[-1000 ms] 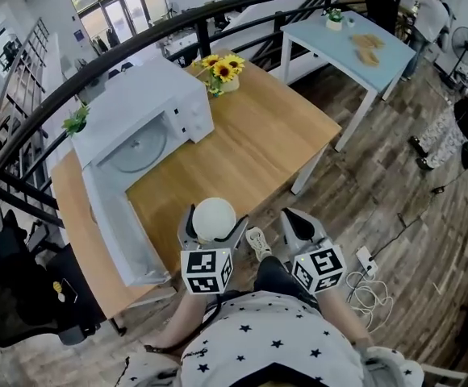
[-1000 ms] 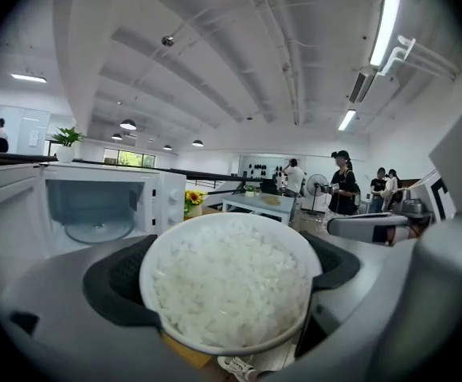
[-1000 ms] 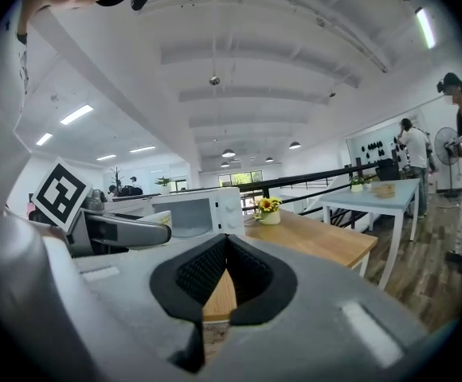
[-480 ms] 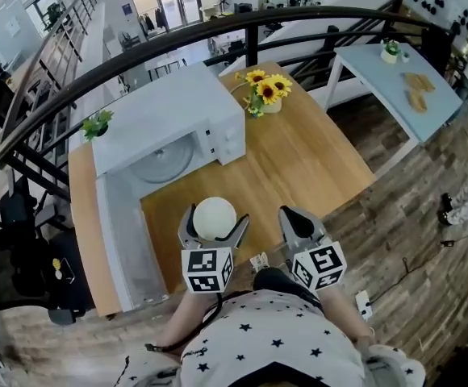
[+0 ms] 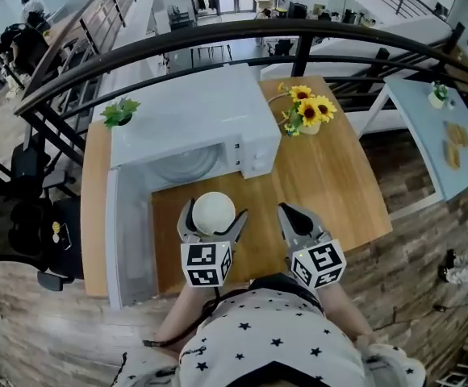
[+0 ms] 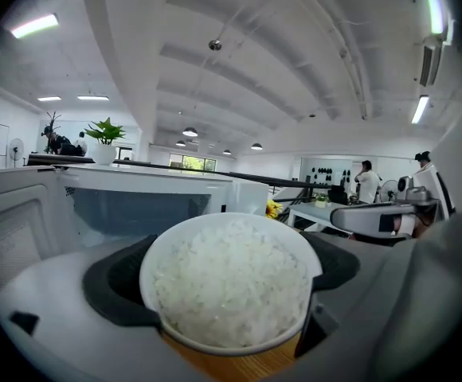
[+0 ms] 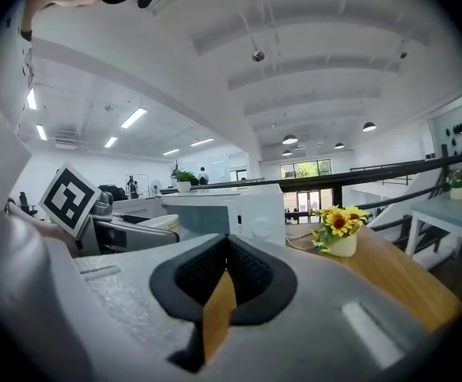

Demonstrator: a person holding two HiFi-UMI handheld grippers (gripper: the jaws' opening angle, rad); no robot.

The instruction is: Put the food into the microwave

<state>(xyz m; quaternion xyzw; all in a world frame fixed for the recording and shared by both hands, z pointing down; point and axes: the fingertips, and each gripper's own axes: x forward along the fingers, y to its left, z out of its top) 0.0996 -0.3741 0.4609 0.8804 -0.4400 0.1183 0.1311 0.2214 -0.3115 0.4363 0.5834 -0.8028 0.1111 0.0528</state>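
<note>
A white bowl of rice (image 5: 214,213) sits between the jaws of my left gripper (image 5: 212,218), which is shut on it just above the wooden table (image 5: 343,185). In the left gripper view the bowl of rice (image 6: 229,281) fills the gap between the jaws. Directly ahead stands the white microwave (image 5: 187,110) with its door (image 5: 129,240) swung open to the left and the glass turntable (image 5: 187,166) showing inside. My right gripper (image 5: 295,218) hovers beside the bowl, shut with nothing in it. The right gripper view shows the microwave (image 7: 231,209) ahead at the left.
A pot of sunflowers (image 5: 307,115) stands on the table right of the microwave. A small green plant (image 5: 119,111) sits on the microwave's top. A black railing (image 5: 218,32) curves behind the table. A light-blue table (image 5: 452,147) stands at the far right.
The view has swung so the microwave now lies straight ahead and closer to both grippers. The left gripper still holds the bowl of rice; the right gripper stays shut beside it.
</note>
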